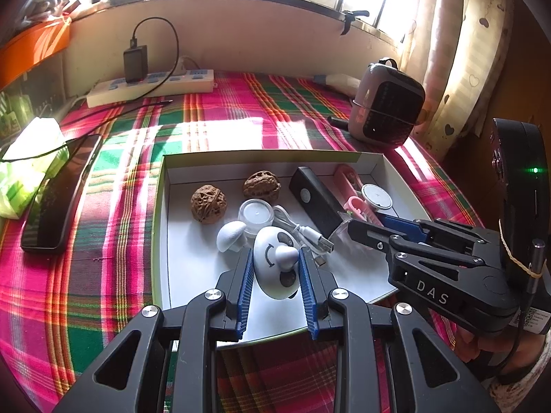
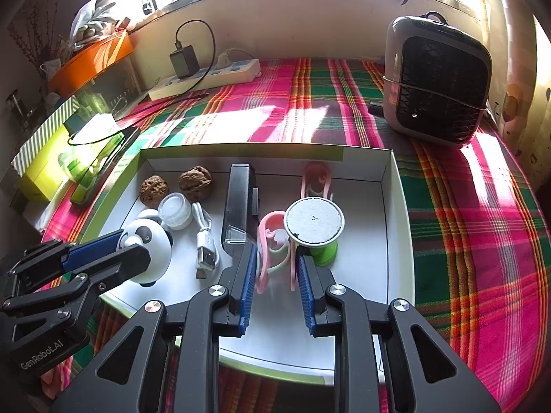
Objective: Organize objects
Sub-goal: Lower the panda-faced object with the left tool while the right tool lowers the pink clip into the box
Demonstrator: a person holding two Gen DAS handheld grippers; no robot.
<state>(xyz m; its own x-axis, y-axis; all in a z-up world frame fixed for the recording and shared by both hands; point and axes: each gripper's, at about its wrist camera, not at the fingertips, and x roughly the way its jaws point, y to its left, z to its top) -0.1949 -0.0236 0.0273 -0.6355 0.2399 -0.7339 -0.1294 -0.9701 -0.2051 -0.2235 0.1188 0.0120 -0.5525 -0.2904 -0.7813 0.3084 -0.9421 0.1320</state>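
Note:
A shallow white box (image 1: 161, 206) on the plaid cloth holds the objects. My left gripper (image 1: 274, 253) is shut on a white panda-faced toy (image 1: 272, 268), low over the box's near side. From the right wrist view, the toy (image 2: 151, 241) sits at the left between that gripper's blue pads. My right gripper (image 2: 275, 254) is shut on a pink clip (image 2: 270, 241), beside a green spool with a round white top (image 2: 314, 223). Two walnuts (image 1: 208, 204), a small clear jar (image 1: 256, 213), a white mushroom-shaped piece (image 1: 231, 235), a white USB cable (image 1: 310, 234) and a black device (image 1: 316, 199) lie in the box.
A dark phone (image 1: 58, 192) and a green tissue pack (image 1: 24, 172) lie left of the box. A power strip with a charger (image 1: 151, 86) runs along the back wall. A small heater (image 2: 437, 82) stands at the back right. A second pink clip (image 2: 316, 179) leans at the box's far wall.

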